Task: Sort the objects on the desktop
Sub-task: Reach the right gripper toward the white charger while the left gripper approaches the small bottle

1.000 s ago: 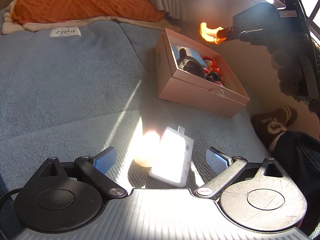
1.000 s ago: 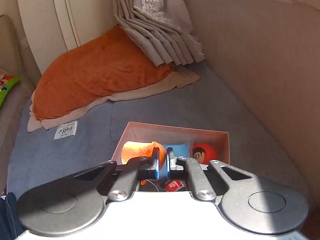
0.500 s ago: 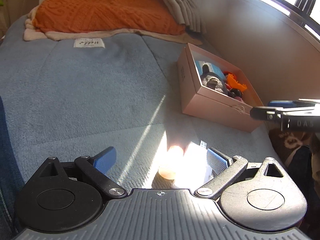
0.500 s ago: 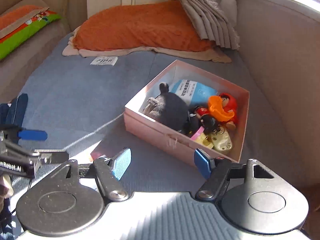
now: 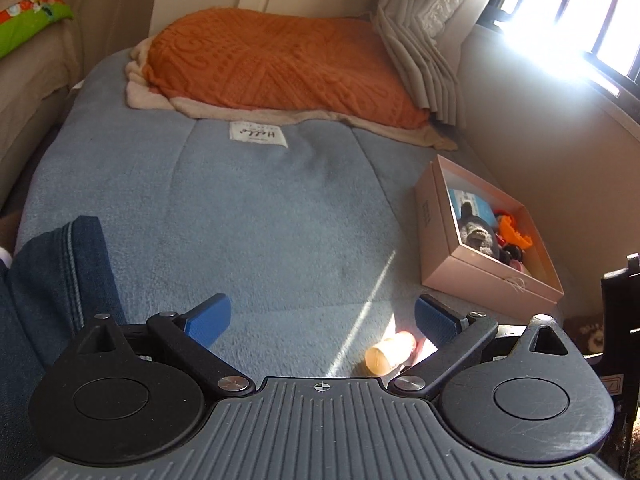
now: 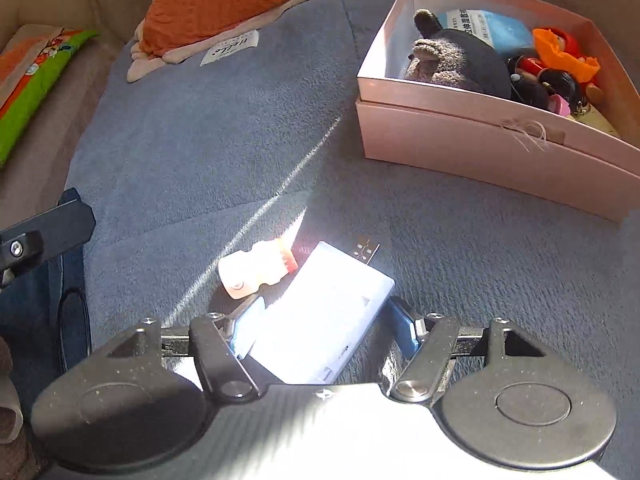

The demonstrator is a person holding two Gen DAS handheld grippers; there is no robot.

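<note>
White card (image 6: 320,320) now between right claw (image 6: 324,326) fingers; earlier above box.

Left gripper (image 5: 322,320): jaws spread wide, blue pads well apart, nothing between them. Held low, pointing forward, roughly level. Its black body shows at the left edge of the right wrist view (image 6: 44,236).

Right gripper (image 6: 324,324): jaws apart, blue pads (image 6: 402,326) flanking a white card (image 6: 320,320) lying between them. Left pad looks to be at the card's edge; contact on the right side not clear through the glare. Tilted downward toward the surface. Part of its dark frame shows at the right edge of the left wrist view (image 5: 620,320).
</note>
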